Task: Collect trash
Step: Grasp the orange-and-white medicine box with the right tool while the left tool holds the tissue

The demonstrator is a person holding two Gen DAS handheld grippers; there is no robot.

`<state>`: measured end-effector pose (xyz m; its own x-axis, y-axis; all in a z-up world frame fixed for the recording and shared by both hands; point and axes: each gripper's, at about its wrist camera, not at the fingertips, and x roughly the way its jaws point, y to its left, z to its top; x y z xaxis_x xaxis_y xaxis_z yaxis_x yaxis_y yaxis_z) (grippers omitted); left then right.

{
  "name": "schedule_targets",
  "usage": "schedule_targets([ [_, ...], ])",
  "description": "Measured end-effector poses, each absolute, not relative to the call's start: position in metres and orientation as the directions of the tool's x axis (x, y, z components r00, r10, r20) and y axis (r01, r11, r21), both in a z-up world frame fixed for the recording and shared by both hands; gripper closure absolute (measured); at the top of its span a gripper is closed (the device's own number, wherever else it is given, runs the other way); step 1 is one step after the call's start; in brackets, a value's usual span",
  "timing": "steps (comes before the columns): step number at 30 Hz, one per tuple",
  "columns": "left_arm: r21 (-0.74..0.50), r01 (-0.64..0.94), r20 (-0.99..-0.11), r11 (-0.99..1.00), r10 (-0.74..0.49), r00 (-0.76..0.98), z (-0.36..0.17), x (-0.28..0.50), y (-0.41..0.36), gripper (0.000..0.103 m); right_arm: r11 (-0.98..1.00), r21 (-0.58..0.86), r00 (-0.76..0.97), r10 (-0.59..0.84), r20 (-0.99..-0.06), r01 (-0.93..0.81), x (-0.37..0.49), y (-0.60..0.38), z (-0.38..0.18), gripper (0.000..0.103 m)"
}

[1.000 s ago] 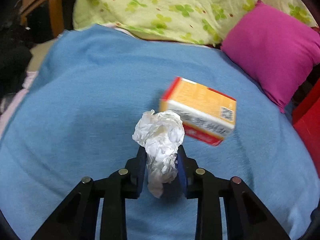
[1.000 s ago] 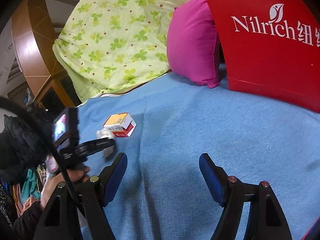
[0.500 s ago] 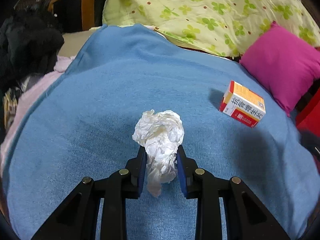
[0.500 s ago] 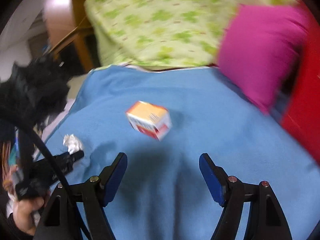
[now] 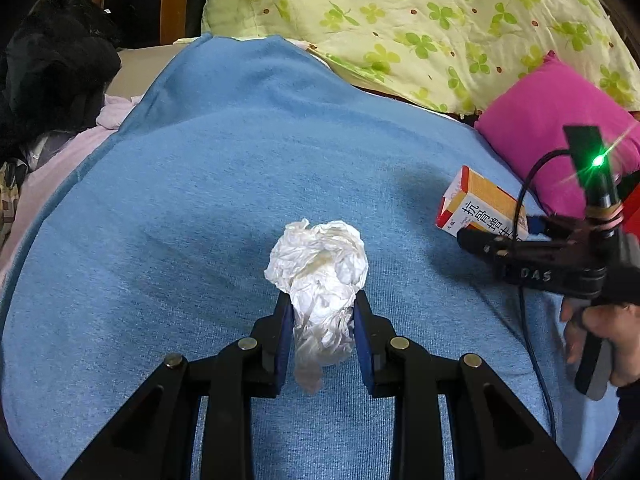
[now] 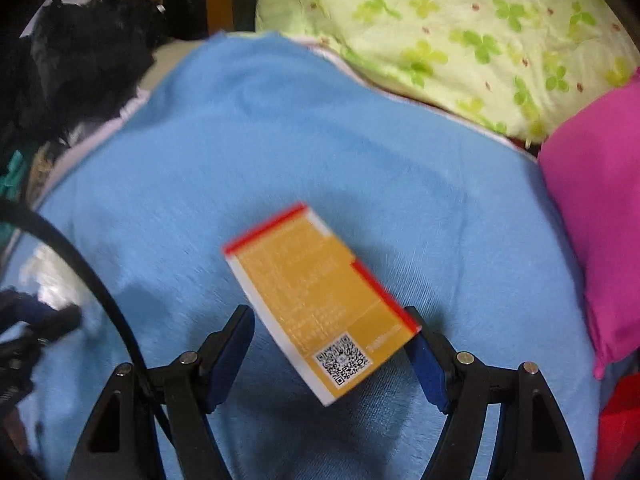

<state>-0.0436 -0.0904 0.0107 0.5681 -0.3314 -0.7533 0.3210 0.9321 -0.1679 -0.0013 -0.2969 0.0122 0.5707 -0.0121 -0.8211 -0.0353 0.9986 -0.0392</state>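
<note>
My left gripper (image 5: 322, 312) is shut on a crumpled white tissue (image 5: 320, 272) and holds it above the blue blanket (image 5: 200, 200). An orange, red and white carton (image 6: 320, 300) lies on the blanket (image 6: 280, 140). My right gripper (image 6: 332, 332) is open, its jaws on either side of the near end of the carton. In the left wrist view the carton (image 5: 480, 208) lies at the right, with the right gripper's body (image 5: 552, 256) just over it and a hand holding it.
A magenta pillow (image 5: 560, 140) and a green clover-print quilt (image 5: 420, 20) lie at the back right. A red bag (image 6: 620, 420) shows at the right edge. Black clothing (image 5: 48, 60) is piled at the left, beyond the blanket's edge.
My right gripper has swung left and come down over the carton, which now lies between its open jaws. My left gripper has pulled back from the carton, still holding the tissue.
</note>
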Motion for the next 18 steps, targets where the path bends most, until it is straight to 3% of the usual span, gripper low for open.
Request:
schedule_targets([
  [5, -0.166, 0.324, -0.751, 0.931, -0.332, 0.57, 0.012, -0.046, -0.091, 0.073, 0.999, 0.04, 0.588, 0.023, -0.809, 0.016, -0.022, -0.303, 0.022, 0.037],
  [18, -0.118, 0.361, -0.731, 0.925, -0.327, 0.599, 0.019, -0.061, -0.1, 0.073, 0.987, 0.081, 0.645, -0.03, -0.764, 0.141, -0.118, -0.303, 0.063, 0.037],
])
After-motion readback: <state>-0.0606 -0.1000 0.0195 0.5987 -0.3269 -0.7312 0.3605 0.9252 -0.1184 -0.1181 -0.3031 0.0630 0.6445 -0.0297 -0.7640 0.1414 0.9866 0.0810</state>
